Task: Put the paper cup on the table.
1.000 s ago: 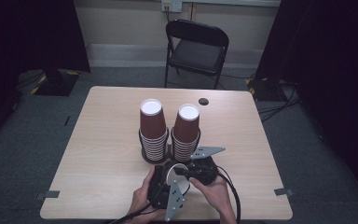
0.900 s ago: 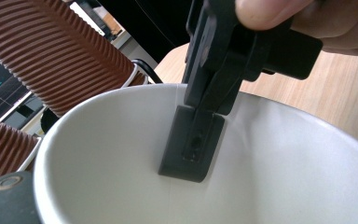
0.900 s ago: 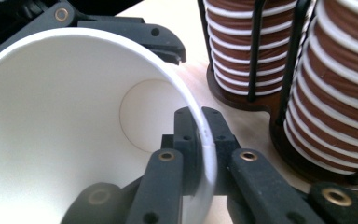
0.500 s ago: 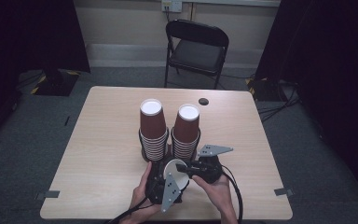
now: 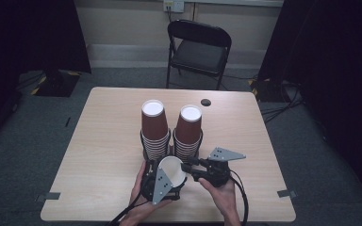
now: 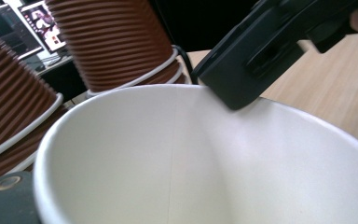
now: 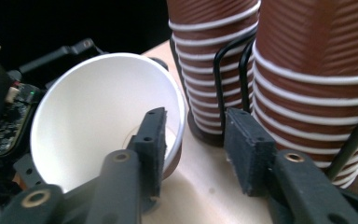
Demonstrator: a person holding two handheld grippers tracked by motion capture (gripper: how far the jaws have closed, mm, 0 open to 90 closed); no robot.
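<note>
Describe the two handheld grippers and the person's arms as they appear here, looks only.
Both the left gripper and the right gripper are black, boxy units, each topped by a grey three-cornered plate with small holes. A black cable trails from each toward the table's near edge. The right gripper's jaws are blocky black pads on pinned links with brass-coloured rivets. The forearms are bare; no sleeves or gloves are visible.

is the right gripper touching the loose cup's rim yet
Touching. In the left gripper view one jaw of the right gripper rests on the cup rim; the right gripper view shows it hooked inside, jaws apart.
</note>
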